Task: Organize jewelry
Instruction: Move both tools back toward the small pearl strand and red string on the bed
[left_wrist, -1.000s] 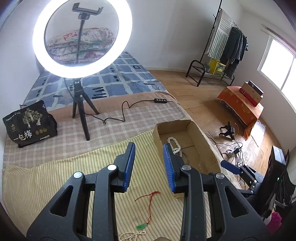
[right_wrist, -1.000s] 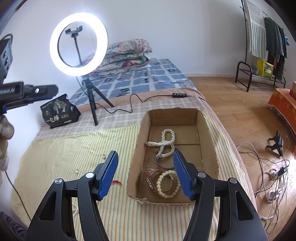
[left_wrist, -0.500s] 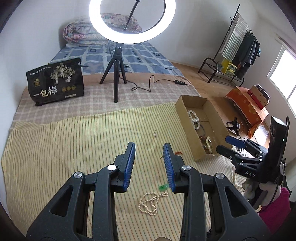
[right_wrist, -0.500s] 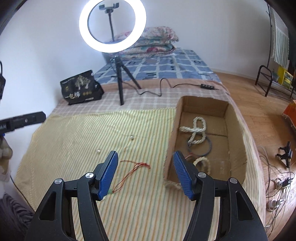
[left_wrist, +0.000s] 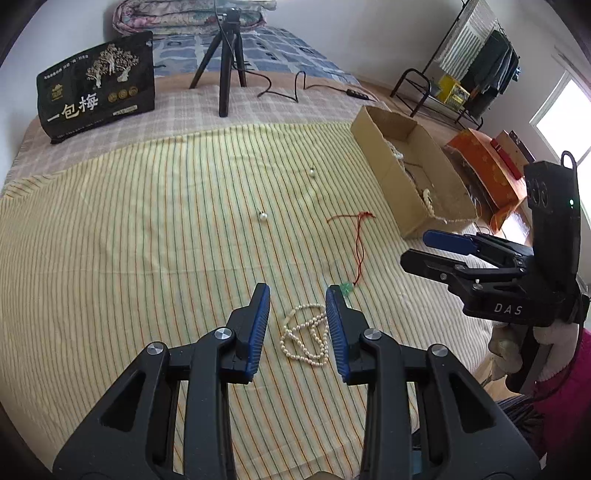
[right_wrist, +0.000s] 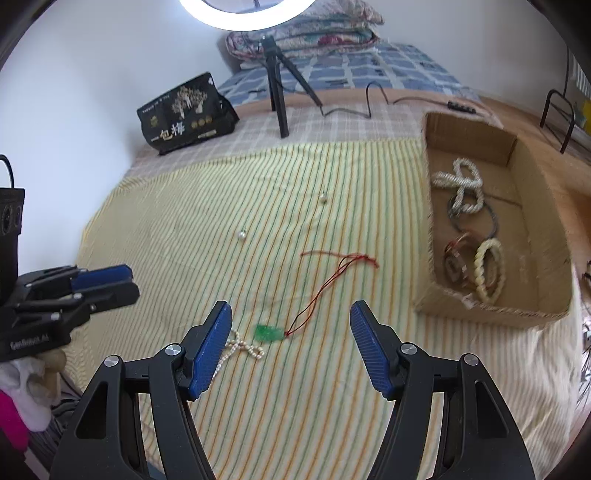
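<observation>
1. Pearl necklace (left_wrist: 306, 336): it lies in a loose heap on the striped cloth (left_wrist: 129, 240) near the cloth's near edge, straight ahead of the left gripper (left_wrist: 297, 326) and framed between its blue pads, which stand apart with nothing pressed between them. No long axis to speak of; the strand runs roughly along the gripper's line of sight.
2. Seen from the right wrist, the same pearls (right_wrist: 240, 349) sit at the left pad of the right gripper (right_wrist: 291, 345), so the left hand looks the better placed for them.
3. Green pendant (right_wrist: 267, 332): it lies just beyond the pearls, squarely between the right gripper's pads, which are wide apart, still spreading, and empty. Its red cord (right_wrist: 332, 273) trails away and to the right, toward the cardboard box (right_wrist: 491, 314).
4. Farther out on the cloth, two loose pearl beads (left_wrist: 263, 218) and (left_wrist: 312, 171) lie well apart.
5. The box sits at the cloth's right edge and already holds several bracelets and a beaded rope.
6. Judgement: each hand has a piece ahead of it; the right's pendant is the nearer one to the box.
</observation>
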